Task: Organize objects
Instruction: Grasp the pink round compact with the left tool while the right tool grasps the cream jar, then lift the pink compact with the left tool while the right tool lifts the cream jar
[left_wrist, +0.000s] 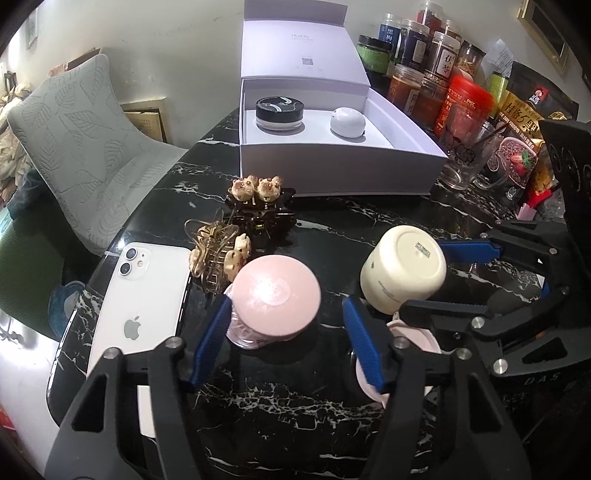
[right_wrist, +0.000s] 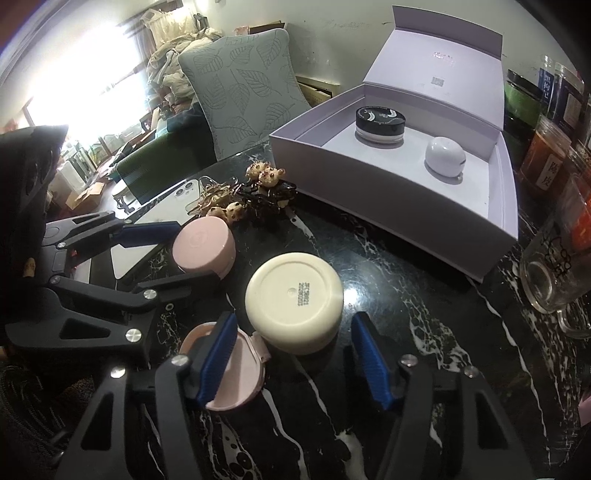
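On the far left of the black marble table (left_wrist: 295, 398) lies a white phone (left_wrist: 140, 306), back up, with a gold hair claw (left_wrist: 214, 254) against its right edge and a dark claw with little bear charms (left_wrist: 258, 203) just behind that. Next comes a pink-lidded jar (left_wrist: 275, 291), standing between the blue pads of the left gripper (left_wrist: 286, 332); the left pad looks to be touching the jar's side, while the right pad stands clear of it with bare table between, so I would not call this a grip yet. To its right a cream jar (right_wrist: 295, 301) sits upside down, base showing, between the pads of the right gripper (right_wrist: 295, 360); gaps show on both sides, so it is bracketed, not clamped. A pink compact (right_wrist: 229, 373), lid open, lies just under the right gripper's left finger. Behind everything stands the open white box (right_wrist: 388, 206), already holding a black-lidded jar (right_wrist: 380, 123) and a small white case (right_wrist: 445, 155), with floor space free beside them. A glass mug (right_wrist: 554, 280) and a crowd of food jars (left_wrist: 424, 62) fill the right edge.

By my judgement the sorting is under way but far from finished: two items are boxed, while both jars, the compact and the hair claws remain out on the table
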